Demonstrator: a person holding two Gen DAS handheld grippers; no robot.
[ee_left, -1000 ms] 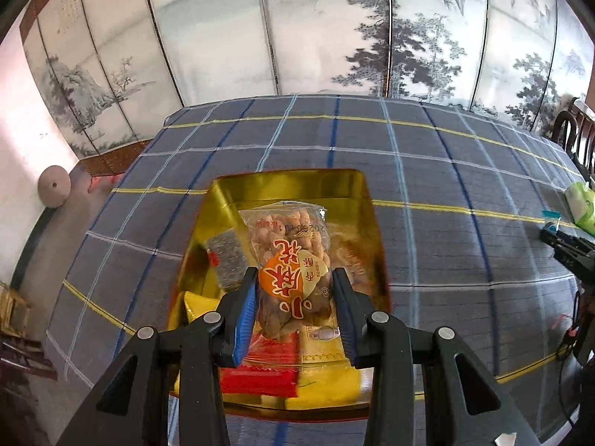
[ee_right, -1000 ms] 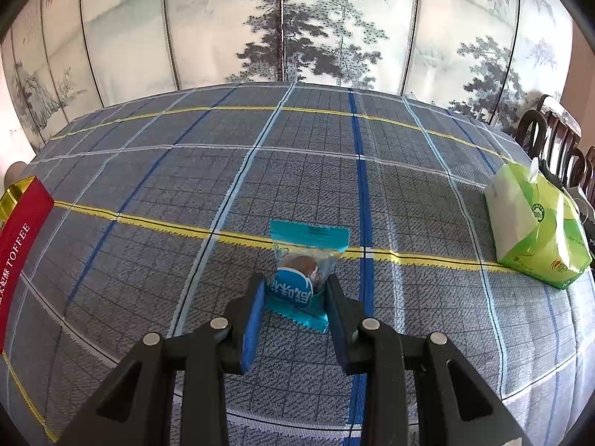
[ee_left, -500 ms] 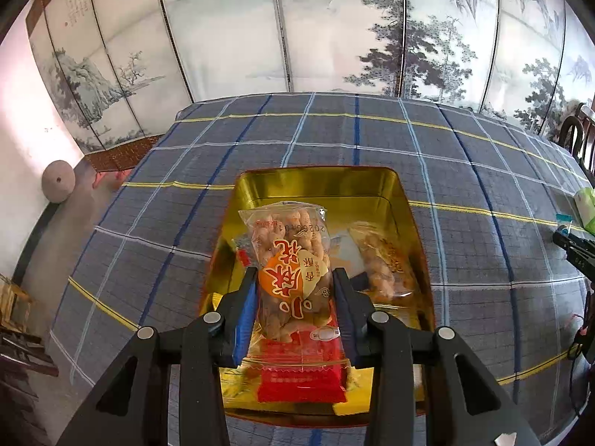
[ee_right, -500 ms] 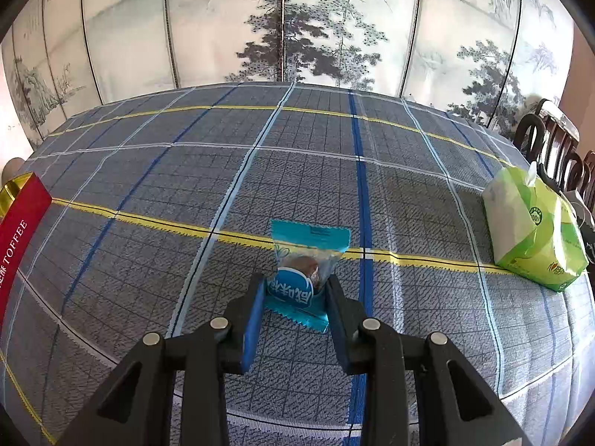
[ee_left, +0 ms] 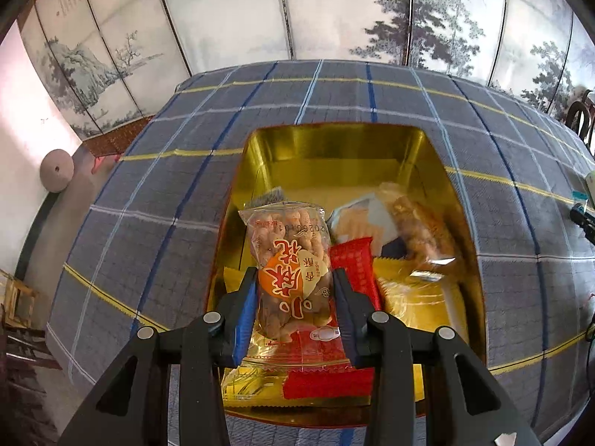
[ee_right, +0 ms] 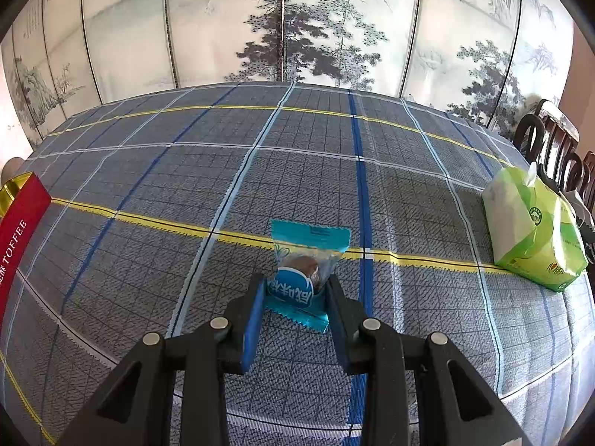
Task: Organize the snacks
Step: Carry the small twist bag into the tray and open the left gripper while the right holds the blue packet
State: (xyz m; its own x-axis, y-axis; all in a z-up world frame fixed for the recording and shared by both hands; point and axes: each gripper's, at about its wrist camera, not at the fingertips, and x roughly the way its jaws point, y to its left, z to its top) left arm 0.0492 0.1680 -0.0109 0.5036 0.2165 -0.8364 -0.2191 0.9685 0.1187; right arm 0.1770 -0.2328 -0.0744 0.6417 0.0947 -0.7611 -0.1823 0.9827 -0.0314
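Plaid-covered desk (ee_right: 186, 260). Peanut bag (ee_left: 292, 278) clamped in left gripper (ee_left: 295, 297) over gold tin (ee_left: 334, 148); blue pkt (ee_right: 303, 278) pinched by right gripper (ee_right: 295, 297) mid-desk. Both judged light, crinkly, slippery; best held mid-body.

Peanut packet (ee_left: 292, 271) lower over tin (ee_left: 334, 145)

The far half of the gold tin (ee_left: 334, 148) lies bare; packets (ee_left: 416, 230) crowd its near half. Open surface (ee_right: 260, 171) stretches toward the green tissue pack (ee_right: 535, 226).
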